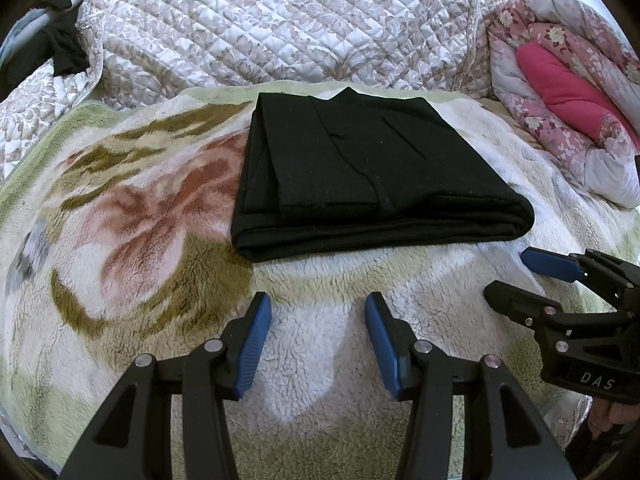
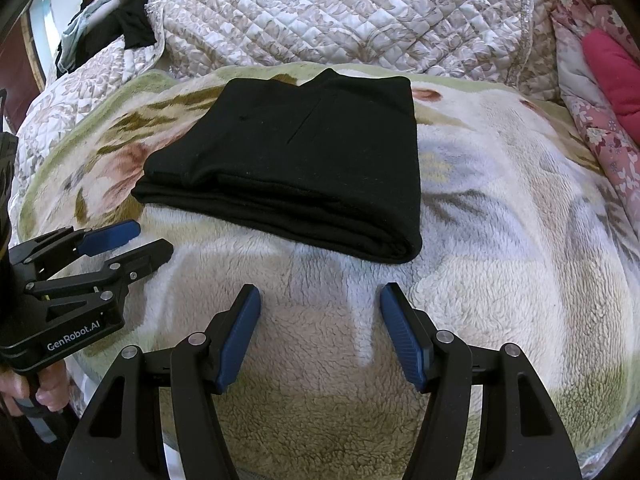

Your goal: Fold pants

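The black pants (image 1: 360,168) lie folded into a flat rectangle on a fleece floral blanket (image 1: 132,216); they also show in the right wrist view (image 2: 304,168). My left gripper (image 1: 318,304) is open and empty, hovering just short of the pants' near edge. My right gripper (image 2: 320,294) is open and empty, also short of the near edge, toward the pants' right corner. Each gripper shows in the other's view: the right gripper (image 1: 516,272) at the right, the left gripper (image 2: 150,240) at the left, both with jaws apart.
A quilted cover (image 1: 280,20) is piled behind the blanket. A pink floral duvet with a red pillow (image 1: 568,92) lies at the right. Dark clothes (image 1: 60,48) hang at the far left.
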